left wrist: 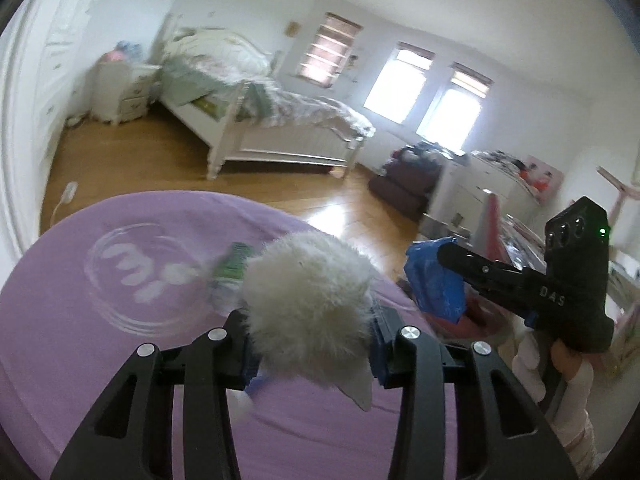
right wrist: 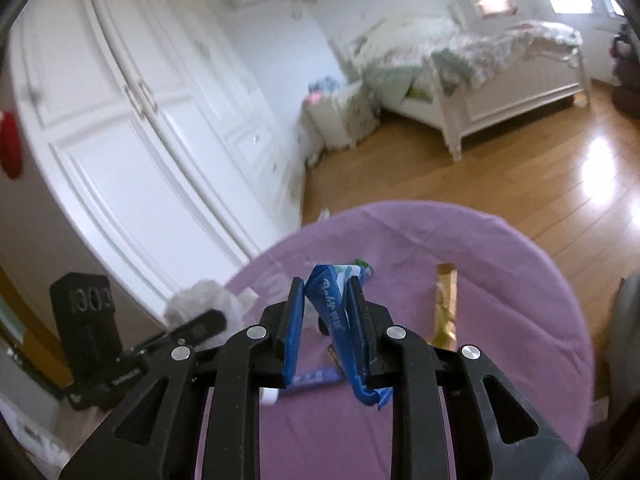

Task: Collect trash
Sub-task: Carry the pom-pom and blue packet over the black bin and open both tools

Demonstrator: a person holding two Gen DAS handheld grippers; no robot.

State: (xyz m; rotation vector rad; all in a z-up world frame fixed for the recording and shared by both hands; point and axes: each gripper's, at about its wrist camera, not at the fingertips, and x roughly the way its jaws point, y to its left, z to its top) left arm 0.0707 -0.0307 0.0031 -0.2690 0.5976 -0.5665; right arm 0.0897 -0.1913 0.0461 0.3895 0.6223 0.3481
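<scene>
1. Trash lies on and above the purple tablecloth (right wrist: 500, 280), which fills the lower part of both views: a green wrapper (left wrist: 234, 260) near the middle of the left wrist view, a gold wrapper (right wrist: 446, 308) right of centre in the right wrist view, and a small purple tube (right wrist: 308, 380) low in that frame under the jaws.
2. The left gripper (left wrist: 310, 316) holds a white fluffy wad (left wrist: 308, 300) at the lower centre of its frame, jaws closed around it, lifted clear of the cloth.
3. The right gripper (right wrist: 326, 312) has its jaws narrowed onto a blue wrapper (right wrist: 334, 312) at the lower centre of its frame. The same blue wrapper (left wrist: 436, 280) shows at centre right in the left wrist view, held off the table's edge.
4. Judging by this, the step in hand is carrying: both picks look done and both pieces are in the air.
5. No bin can be made out. Something reddish shows under the blue wrapper in the left wrist view, but I cannot tell what it is.
6. The next move calls for finding a container, bringing each piece over it, opening the jaws, then returning for the wrappers and tube.
</scene>
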